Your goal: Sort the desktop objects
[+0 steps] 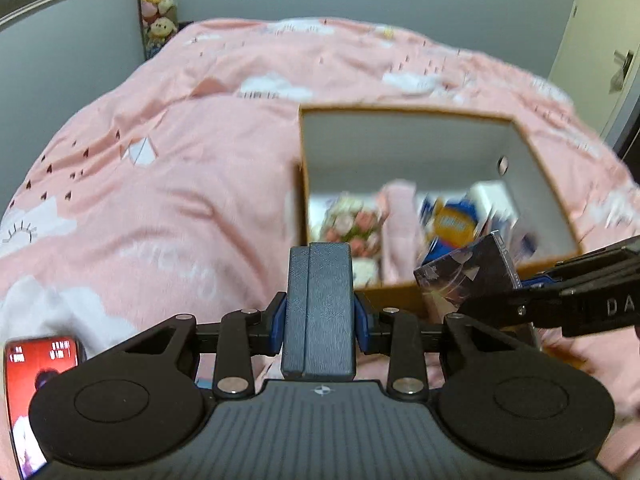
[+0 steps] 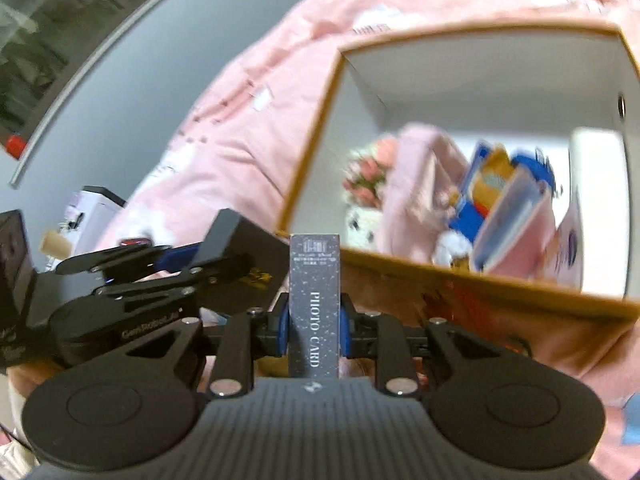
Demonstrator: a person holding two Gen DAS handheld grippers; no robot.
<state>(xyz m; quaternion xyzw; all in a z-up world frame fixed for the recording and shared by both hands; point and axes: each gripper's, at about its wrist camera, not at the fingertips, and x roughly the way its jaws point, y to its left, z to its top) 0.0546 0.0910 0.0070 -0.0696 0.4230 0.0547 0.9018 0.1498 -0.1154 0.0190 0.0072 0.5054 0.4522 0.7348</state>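
Left claw [image 1: 319,312] clenched on a dark grey textured rectangular case [image 1: 319,292], blue pads pressed on both its sides, held up over the pink patterned bedspread [image 1: 160,184]. Right claw [image 2: 314,328] grasping a slim dark speckled box printed PHOTO CARD [image 2: 315,304], upright between its pads; same box seen at the right in the left view, near the front edge of the box below. Open brown cardboard box with white inner walls [image 2: 460,76] sat on the bed just ahead of both claws, blurred pink, blue and floral items inside. Red-screened phone [image 1: 36,376] at lower left of the left view
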